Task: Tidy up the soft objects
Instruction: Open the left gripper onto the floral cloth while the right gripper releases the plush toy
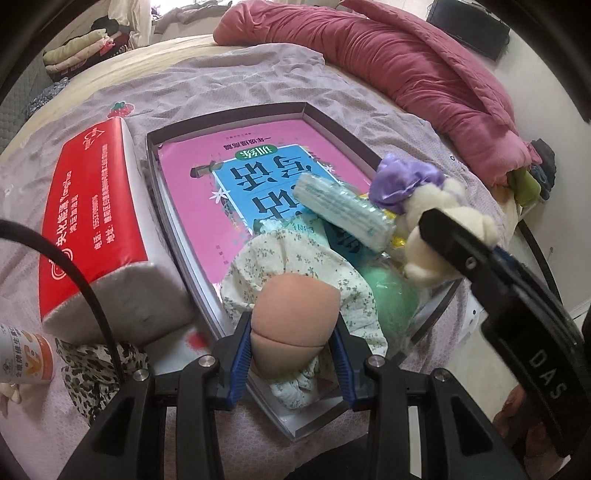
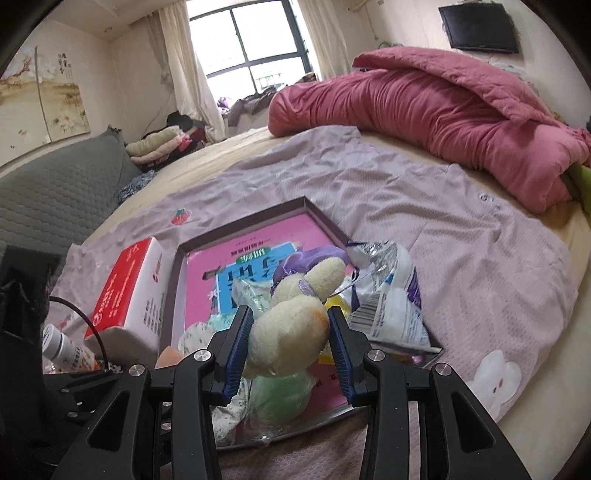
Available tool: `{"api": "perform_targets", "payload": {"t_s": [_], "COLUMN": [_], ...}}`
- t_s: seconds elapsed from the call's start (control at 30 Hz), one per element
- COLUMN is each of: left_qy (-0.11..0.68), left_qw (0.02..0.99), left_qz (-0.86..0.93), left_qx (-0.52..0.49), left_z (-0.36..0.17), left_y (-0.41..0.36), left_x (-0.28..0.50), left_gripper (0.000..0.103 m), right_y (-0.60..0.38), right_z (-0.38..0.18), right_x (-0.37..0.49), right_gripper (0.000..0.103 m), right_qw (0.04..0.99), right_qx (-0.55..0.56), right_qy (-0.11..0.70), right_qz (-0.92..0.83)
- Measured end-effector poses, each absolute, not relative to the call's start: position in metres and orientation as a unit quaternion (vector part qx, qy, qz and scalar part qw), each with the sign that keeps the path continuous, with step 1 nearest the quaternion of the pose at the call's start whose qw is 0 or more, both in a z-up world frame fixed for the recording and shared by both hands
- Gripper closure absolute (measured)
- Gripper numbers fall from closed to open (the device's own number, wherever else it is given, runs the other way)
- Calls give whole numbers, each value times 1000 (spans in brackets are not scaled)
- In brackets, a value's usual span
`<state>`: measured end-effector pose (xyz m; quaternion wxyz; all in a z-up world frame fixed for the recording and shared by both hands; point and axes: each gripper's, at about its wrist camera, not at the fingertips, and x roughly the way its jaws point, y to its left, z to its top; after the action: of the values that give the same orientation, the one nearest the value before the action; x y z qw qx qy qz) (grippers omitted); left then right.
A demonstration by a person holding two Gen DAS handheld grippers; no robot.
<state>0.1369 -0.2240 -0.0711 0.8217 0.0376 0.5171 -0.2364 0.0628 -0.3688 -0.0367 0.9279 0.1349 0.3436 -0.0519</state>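
Sponge [image 1: 295, 314], light and squashy, is pinched across its middle by the left gripper [image 1: 293, 354] over the tray [image 1: 229, 114], while a limp plush toy [image 2: 288, 328], probably slip-prone, is pinched by the right gripper [image 2: 291, 350].

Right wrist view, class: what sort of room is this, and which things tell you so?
Most likely a bedroom in a home: a wide bed with a bundled pink quilt, a curtained window, and a wall-mounted television.

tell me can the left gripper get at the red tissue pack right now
Probably not yet. The left gripper is shut on a peach sponge, so its jaws are taken. The red tissue pack itself lies uncovered beside the tray, so the way there looks free.
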Motion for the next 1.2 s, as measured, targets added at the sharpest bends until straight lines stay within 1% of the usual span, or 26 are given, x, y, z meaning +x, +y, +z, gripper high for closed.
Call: {"api": "perform_targets", "payload": {"t_s": [0.2,0.73,0.77,0.8,0.87,1.0,1.2], "left_qy": [518,521,521,521,521,521,519], "left_qw": [821,820,820,820,820,819,819], "left_qz": [-237,-235,-235,-235,-235,-237,-241], "left_qx": [34,30,31,31,30,29,25], "left_z": [-71,-73,-73,-73,-73,-73,-71], "left_y": [-223,-222,-221,-222,-221,-222,-224], "left_x": [137,138,138,138,138,138,138], "left_gripper": [63,63,63,63,63,63,62], "right_y": [-367,-367,-367,-366,-365,-363,-373], "right_z": [-47,-50,-49,-47,-42,-29,-11], "right_x": [66,68,68,67,65,58,44], "right_gripper": [60,56,53,47,42,36,33], "right_qw": [921,920,921,923,929,941,953], "right_qx": [134,137,137,136,130,118,132], "right_qy": [362,363,361,356,343,312,258], "right_qz": [-51,-52,-50,-49,-49,-58,-82]}}
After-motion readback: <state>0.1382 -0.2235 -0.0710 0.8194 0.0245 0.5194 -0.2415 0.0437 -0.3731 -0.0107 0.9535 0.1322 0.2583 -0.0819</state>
